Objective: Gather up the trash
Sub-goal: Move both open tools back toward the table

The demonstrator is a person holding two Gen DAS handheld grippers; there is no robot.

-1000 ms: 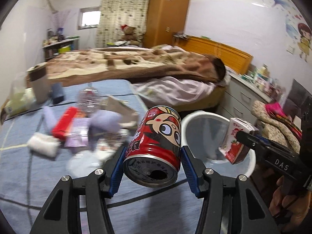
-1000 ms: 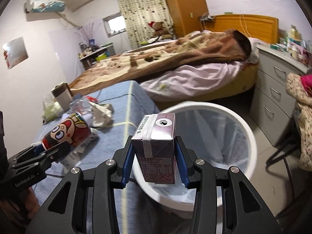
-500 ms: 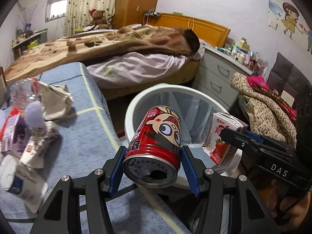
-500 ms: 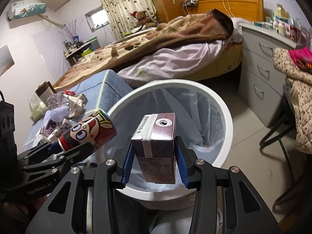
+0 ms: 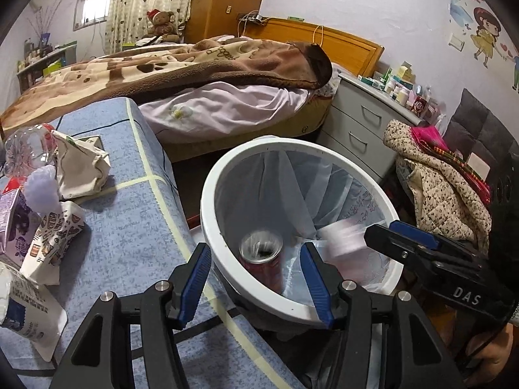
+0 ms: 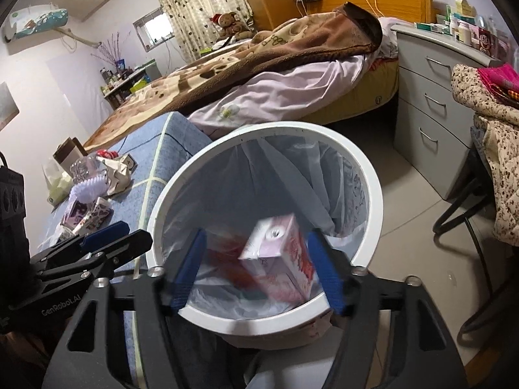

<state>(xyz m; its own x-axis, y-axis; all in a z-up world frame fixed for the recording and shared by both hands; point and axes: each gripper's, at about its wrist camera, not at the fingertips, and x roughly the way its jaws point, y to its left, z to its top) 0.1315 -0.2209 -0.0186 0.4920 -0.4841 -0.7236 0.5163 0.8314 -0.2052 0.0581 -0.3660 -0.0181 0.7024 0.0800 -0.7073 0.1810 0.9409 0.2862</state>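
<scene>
Left wrist view: wrappers lie at 9 o'clock on blue table | left gripper spread, nothing held | red can seen inside white bin | right gripper spread | milk carton blurred within bin, toward 6 o'clock

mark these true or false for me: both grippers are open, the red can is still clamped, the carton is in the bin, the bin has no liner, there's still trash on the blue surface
1. Both grippers are open. True: the left gripper and right gripper hold nothing.
2. The red cartoon drink can is clamped. False: it is inside the round white plastic bin.
3. The pink and white drink carton is inside the bin. True.
4. The bin has no liner. False: a translucent white bag lines it.
5. Trash lies on the blue padded surface. True: the crumpled paper bag and other wrappers are there.
</scene>
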